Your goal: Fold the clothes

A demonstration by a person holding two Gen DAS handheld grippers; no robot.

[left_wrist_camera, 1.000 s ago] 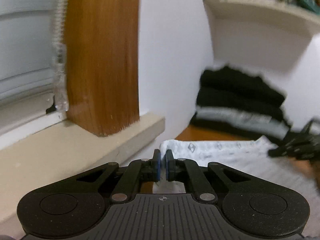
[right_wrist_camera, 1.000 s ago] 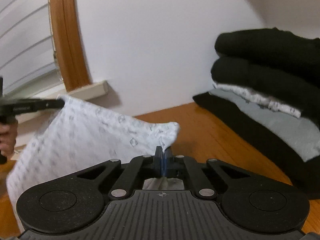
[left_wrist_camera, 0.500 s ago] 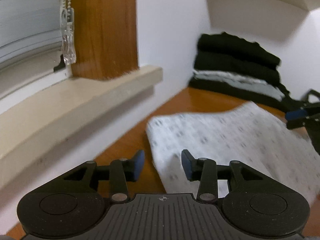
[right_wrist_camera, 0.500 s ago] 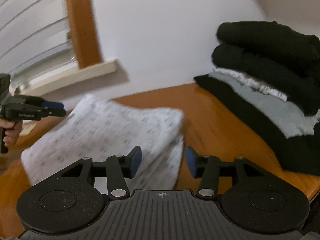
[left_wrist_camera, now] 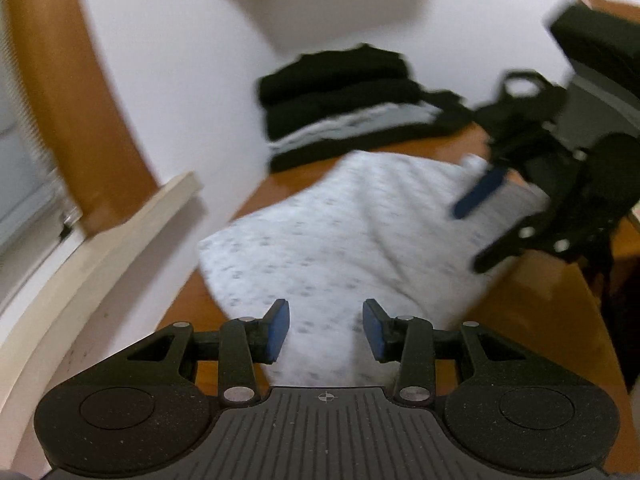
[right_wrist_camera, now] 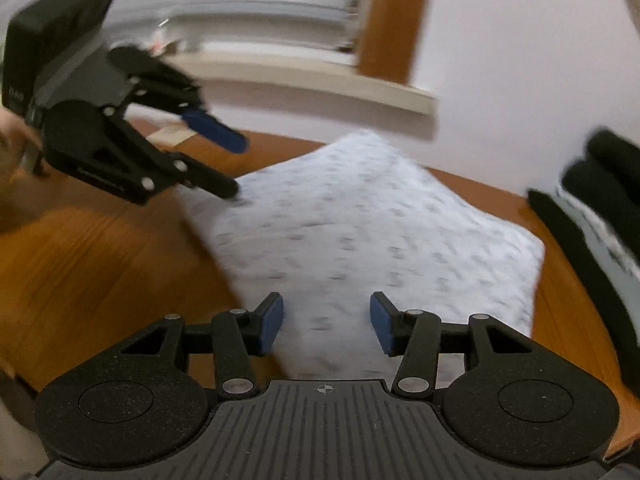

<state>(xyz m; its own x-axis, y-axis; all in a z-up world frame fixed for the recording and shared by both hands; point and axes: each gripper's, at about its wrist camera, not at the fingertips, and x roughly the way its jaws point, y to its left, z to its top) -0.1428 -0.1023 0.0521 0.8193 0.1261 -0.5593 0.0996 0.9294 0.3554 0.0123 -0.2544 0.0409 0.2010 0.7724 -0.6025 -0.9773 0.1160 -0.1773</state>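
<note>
A white garment with a small grey print [left_wrist_camera: 352,236] [right_wrist_camera: 368,236] lies folded flat on the wooden table [left_wrist_camera: 540,312] [right_wrist_camera: 88,264]. My left gripper [left_wrist_camera: 325,330] hangs open over its near edge, nothing between the blue pads. My right gripper [right_wrist_camera: 326,326] is also open above the cloth's near side. Each gripper shows in the other's view: the right one [left_wrist_camera: 500,216] over the cloth's right edge, the left one [right_wrist_camera: 224,164] at the cloth's left corner, both with jaws apart. Both views are motion-blurred.
A stack of folded black and grey clothes [left_wrist_camera: 344,100] [right_wrist_camera: 600,208] sits against the white wall at the back. A cream window sill [left_wrist_camera: 104,252] [right_wrist_camera: 304,80] and a wooden frame [left_wrist_camera: 68,92] border the table. A hand [right_wrist_camera: 10,140] holds the left gripper.
Both grippers let go of the white garment's corners and opened. The cloth dropped flat onto the table. Both grippers have since drawn back and tilted down over it.
</note>
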